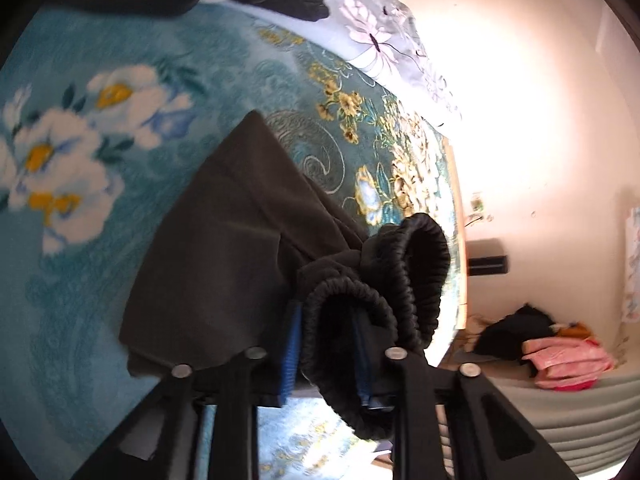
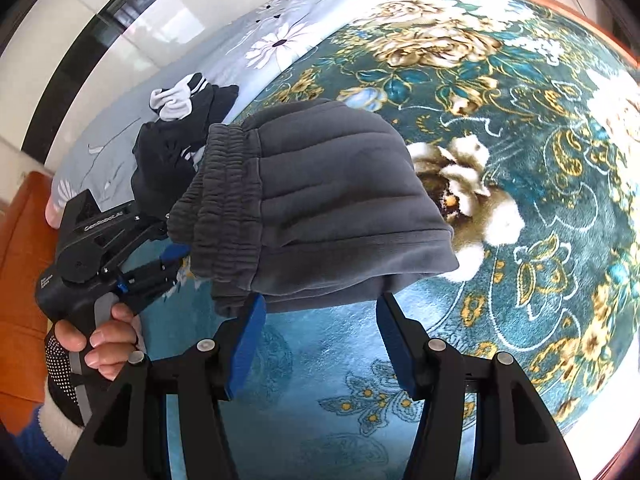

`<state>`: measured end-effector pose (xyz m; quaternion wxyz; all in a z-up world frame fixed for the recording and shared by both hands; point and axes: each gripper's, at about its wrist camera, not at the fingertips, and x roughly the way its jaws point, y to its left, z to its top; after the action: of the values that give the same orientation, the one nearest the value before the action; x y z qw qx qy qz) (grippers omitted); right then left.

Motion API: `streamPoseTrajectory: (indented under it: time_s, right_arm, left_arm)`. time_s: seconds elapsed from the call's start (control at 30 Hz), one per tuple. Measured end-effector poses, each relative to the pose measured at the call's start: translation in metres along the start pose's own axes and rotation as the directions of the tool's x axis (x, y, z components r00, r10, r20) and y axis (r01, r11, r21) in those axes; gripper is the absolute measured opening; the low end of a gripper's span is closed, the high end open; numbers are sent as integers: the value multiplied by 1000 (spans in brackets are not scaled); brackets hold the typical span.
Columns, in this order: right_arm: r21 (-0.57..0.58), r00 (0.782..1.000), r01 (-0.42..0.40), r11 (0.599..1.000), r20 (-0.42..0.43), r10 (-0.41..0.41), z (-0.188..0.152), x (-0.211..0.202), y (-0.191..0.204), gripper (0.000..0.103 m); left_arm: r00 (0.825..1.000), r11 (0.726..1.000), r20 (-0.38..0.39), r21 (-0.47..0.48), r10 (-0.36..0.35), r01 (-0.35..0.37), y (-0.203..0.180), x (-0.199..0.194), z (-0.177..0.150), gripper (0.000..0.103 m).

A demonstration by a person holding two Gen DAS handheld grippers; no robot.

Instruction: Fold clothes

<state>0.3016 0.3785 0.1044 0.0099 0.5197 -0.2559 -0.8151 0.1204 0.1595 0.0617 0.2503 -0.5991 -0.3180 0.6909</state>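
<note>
Dark grey sweatpants point(image 2: 320, 200), teal floral blanket point(image 2: 520, 160), pale daisy-print sheet point(image 2: 276, 32)

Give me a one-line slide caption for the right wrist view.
Left gripper clamps the grey sweatpants at the waistband above the teal floral blanket; right gripper open just below.

White lettering "GenRobot.AI" runs along the left tongs point(image 2: 176, 258) body (smaller print below stays unreadable).

I see a teal floral blanket point(image 2: 500, 128) covering the bed, with a dark clothes heap point(image 2: 176, 140) lying on the pale sheet point(image 2: 280, 36).
</note>
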Motion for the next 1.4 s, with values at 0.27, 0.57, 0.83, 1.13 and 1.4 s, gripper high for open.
streamPoseTrajectory:
  time_s: [0.27,0.57,0.83,1.13,1.4]
  right_arm:
    - [16,1000,2,1000,2,-2,1,3,-3,59]
    - [25,1000,2,1000,-15,-2,9,15,-2,59]
    - [28,1000,-11,1000,-16,11,6,14,-1,59]
    - [74,1000,8,997,-5,-8,4,7,-16,59]
    - [57,1000,-3,998,-22,5,0,14,-8,59]
  left_arm:
    - [997,998,-45,-17,64,-65,0,10,10,11]
    - [1000,1000,-6,-11,24,-24,11,-34,14,54]
    - [996,996,-90,92,4,5,-25,-1,26,73]
    - [990,927,-71,365,124,-90,-86,11,-8,70]
    - [981,952,-155,298,117,-66,-66,13,-27,21]
